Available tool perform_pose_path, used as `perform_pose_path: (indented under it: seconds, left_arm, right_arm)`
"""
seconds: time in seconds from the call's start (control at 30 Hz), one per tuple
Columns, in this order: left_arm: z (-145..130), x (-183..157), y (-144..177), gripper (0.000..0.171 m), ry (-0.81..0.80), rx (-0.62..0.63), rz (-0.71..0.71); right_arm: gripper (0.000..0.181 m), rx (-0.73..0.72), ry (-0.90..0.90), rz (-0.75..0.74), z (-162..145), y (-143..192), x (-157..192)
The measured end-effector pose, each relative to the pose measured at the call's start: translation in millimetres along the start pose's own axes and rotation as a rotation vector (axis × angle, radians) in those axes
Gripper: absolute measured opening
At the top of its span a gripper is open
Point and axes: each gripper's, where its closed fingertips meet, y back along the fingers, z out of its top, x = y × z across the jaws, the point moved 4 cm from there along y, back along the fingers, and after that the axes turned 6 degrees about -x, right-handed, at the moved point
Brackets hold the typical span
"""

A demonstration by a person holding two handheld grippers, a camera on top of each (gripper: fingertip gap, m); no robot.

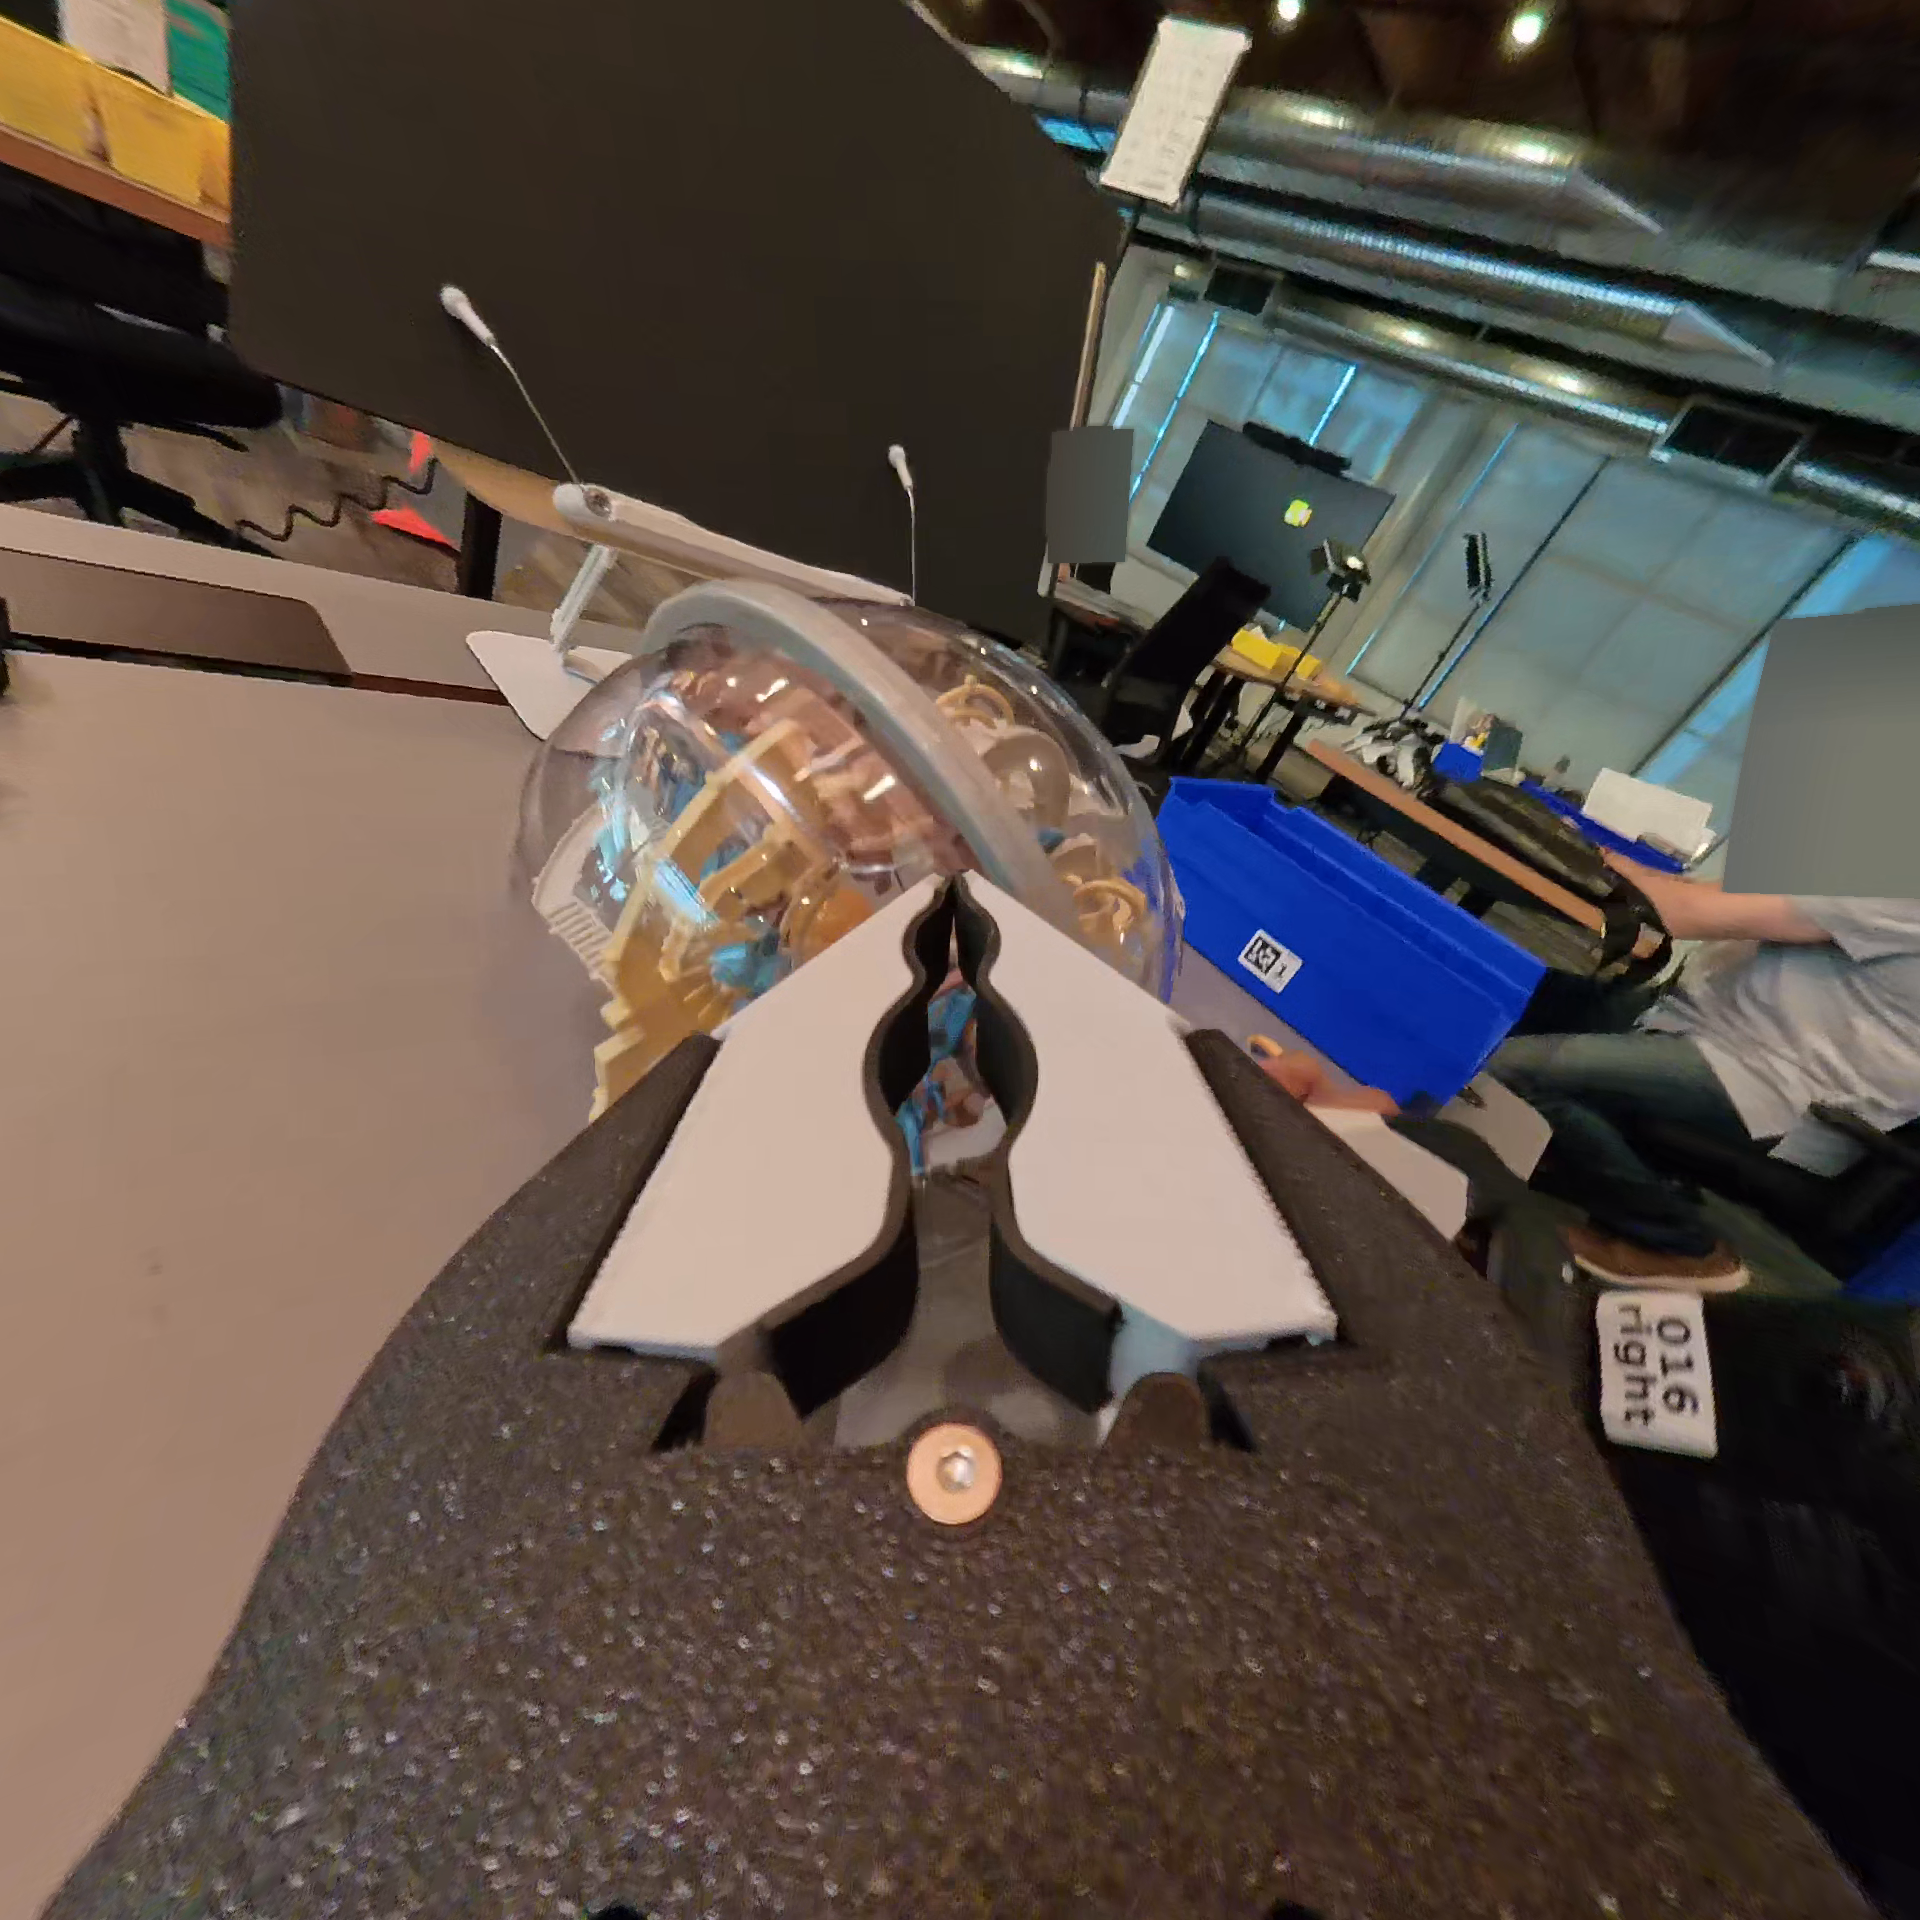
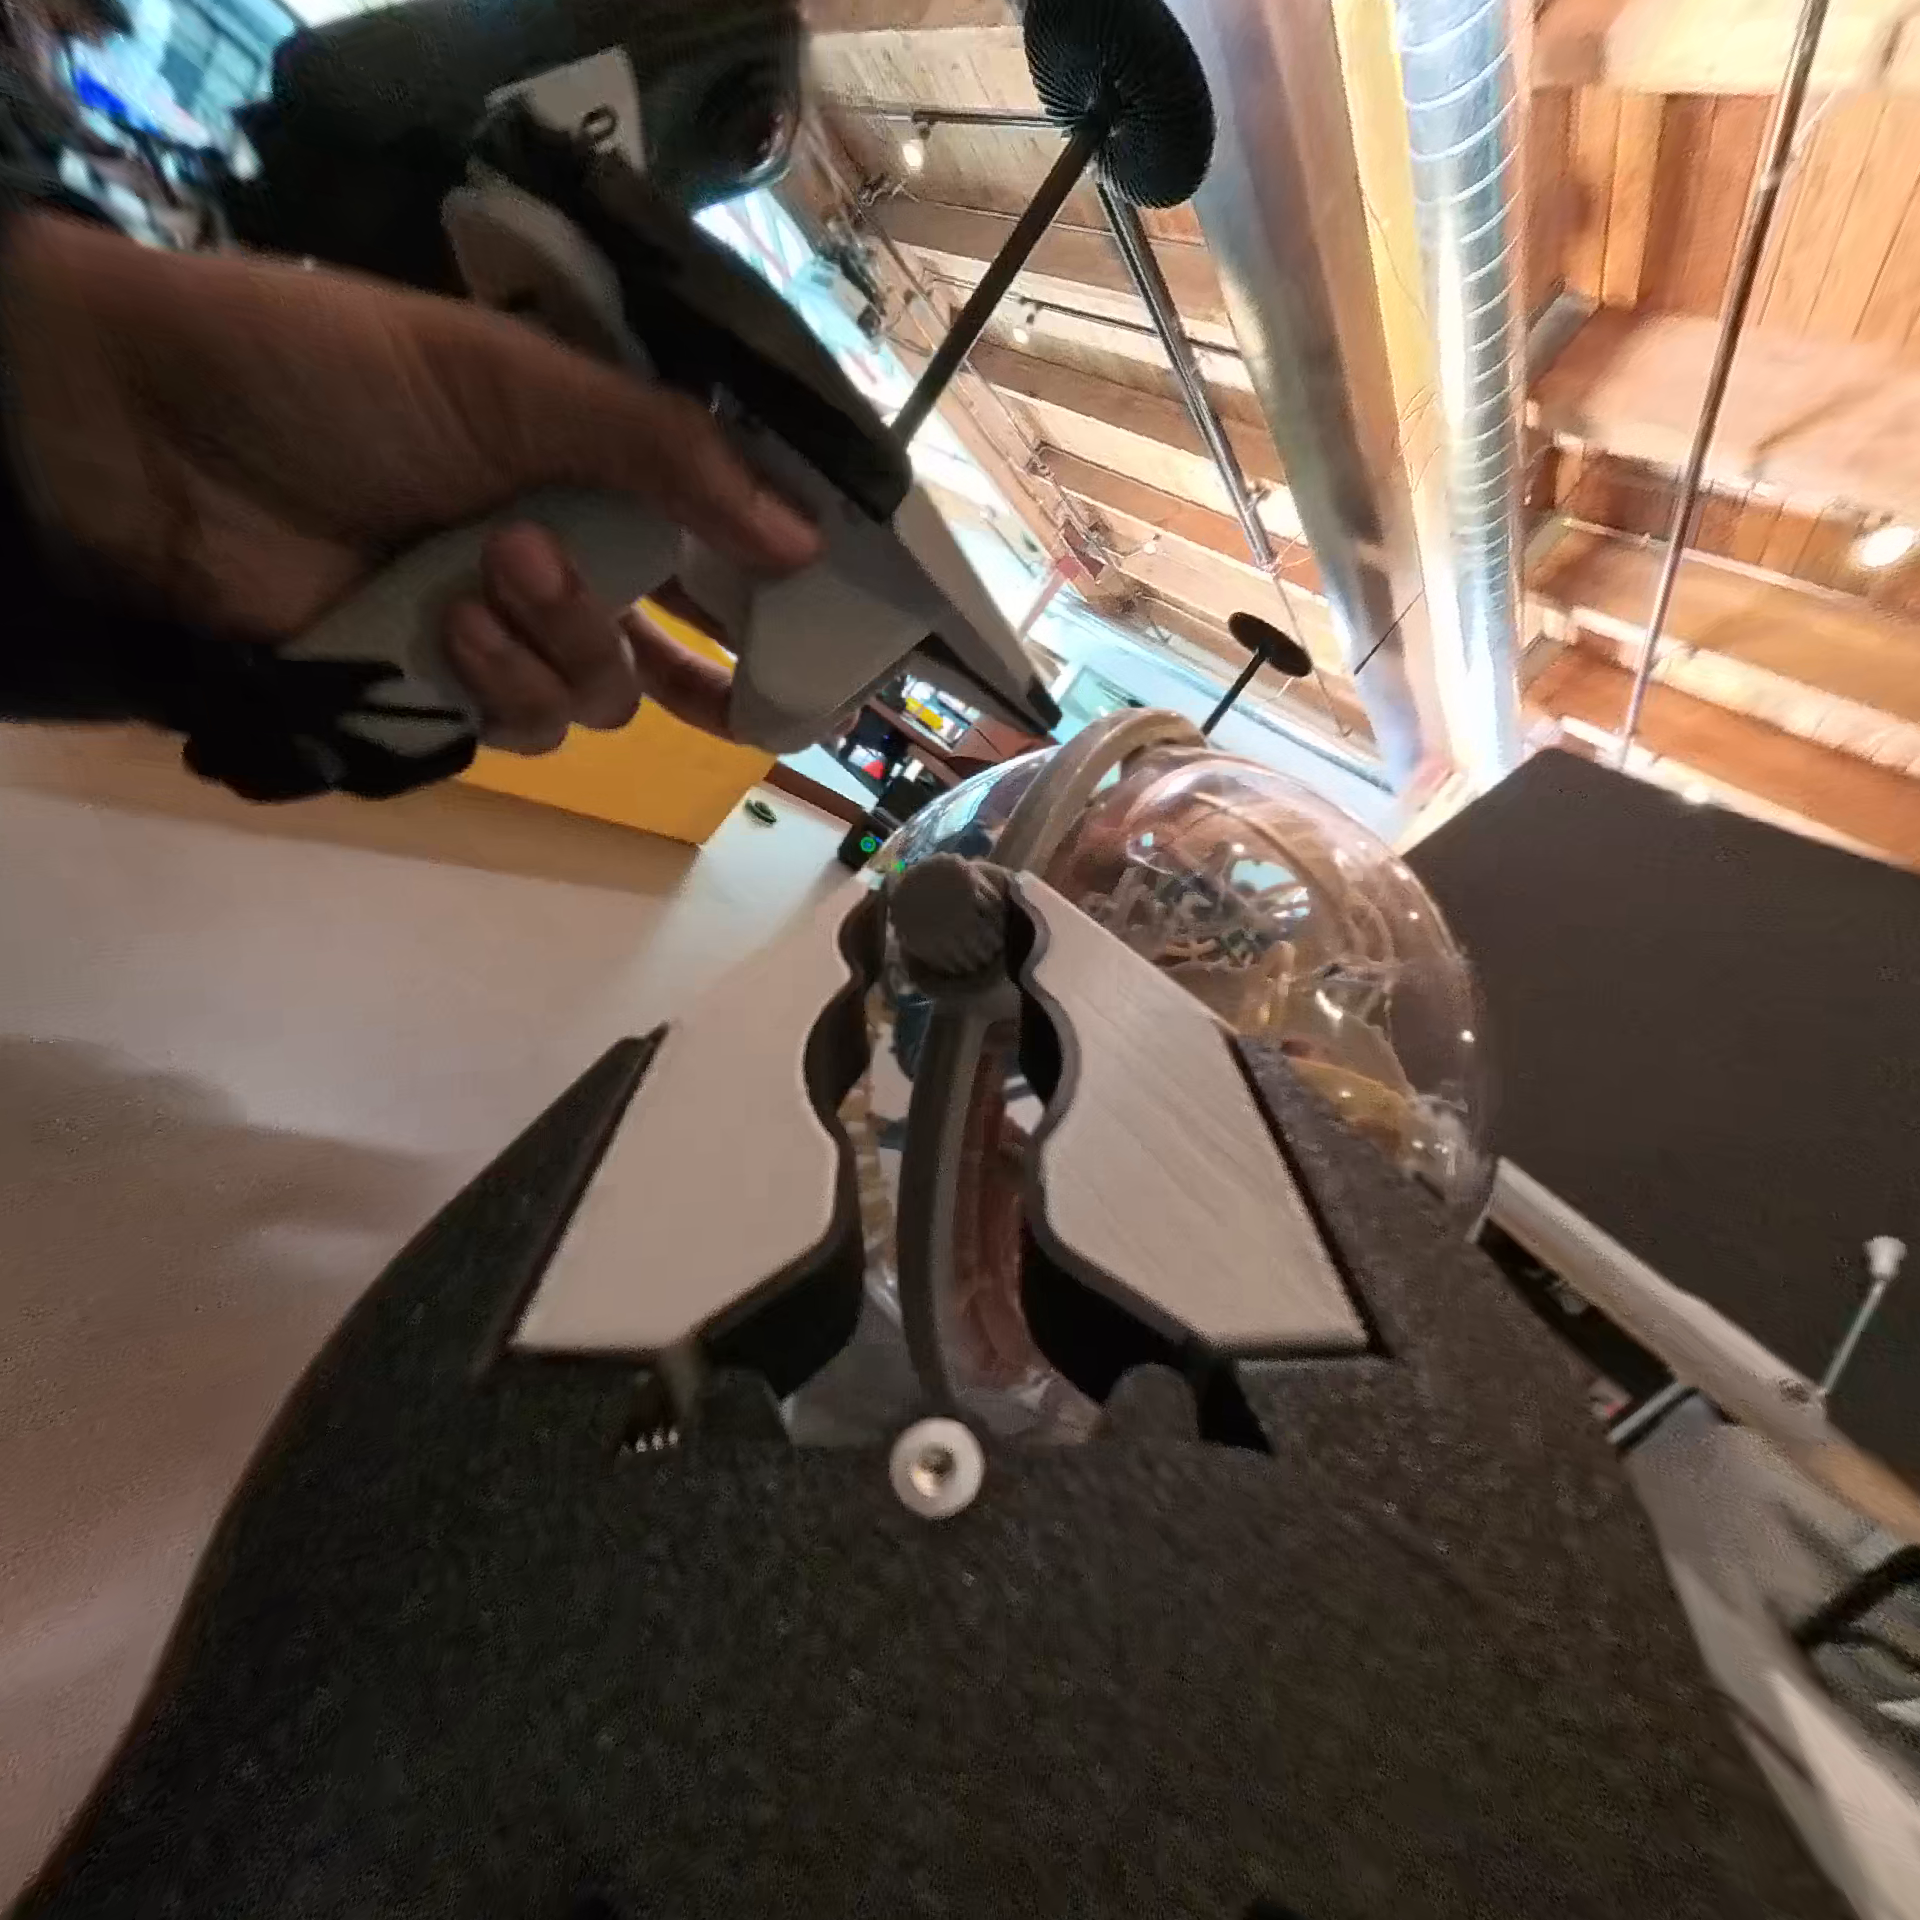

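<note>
A clear plastic sphere (image 1: 831, 790) with a tan and blue maze inside and a grey band (image 1: 883, 707) around it lies tilted on the pale table (image 1: 260, 935). My left gripper (image 1: 954, 891) is shut, its tips together right at the grey band; I see nothing between them. In the right wrist view it comes in from the upper left in a person's hand, its tip (image 2: 1034, 715) at the top of the sphere (image 2: 1299, 935). My right gripper (image 2: 951, 925) is shut on the sphere's dark grey knob (image 2: 948, 920), whose arm runs back between the fingers.
A blue bin (image 1: 1351, 935) stands just behind the sphere on the right. A black partition (image 1: 675, 260) and a white stand (image 1: 623, 540) are behind it. A seated person (image 1: 1714, 997) is at the right. A yellow box (image 2: 623, 769) and a small black device (image 2: 862, 847) are on the table. My hands' fingertips stand some 8 cm from each other.
</note>
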Motion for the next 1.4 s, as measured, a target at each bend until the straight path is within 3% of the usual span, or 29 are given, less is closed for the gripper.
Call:
perform_pose_path:
  seconds: [0.27,0.53,0.8,0.9,1.17,1.4]
  left_arm:
    - [-11,-19,-7,0.0,-0.017,-0.006,-0.076]
    - [-19,-22,-11,0.002,-0.135,0.028,-0.046]
    - [-20,-19,-11,0.003,-0.156,0.032,-0.029]
    - [-20,-17,-11,0.003,-0.152,0.033,-0.023]
    - [-22,-15,-12,0.004,-0.154,0.041,-0.017]
    - [-22,-12,-11,0.004,-0.146,0.043,-0.01]
  right_arm:
    - [0.018,0.013,-0.183,-0.115,-7,4,-33]
    - [0.017,-0.032,-0.765,-0.171,-25,19,-79]
    - [0.017,-0.086,-1.081,-0.236,-43,30,-102]
    - [0.017,-0.088,-1.041,-0.251,-43,30,-102]
    - [0.015,-0.071,-0.566,-0.219,-29,22,-88]
    - [0.015,-0.098,-0.63,-0.159,-30,20,-89]
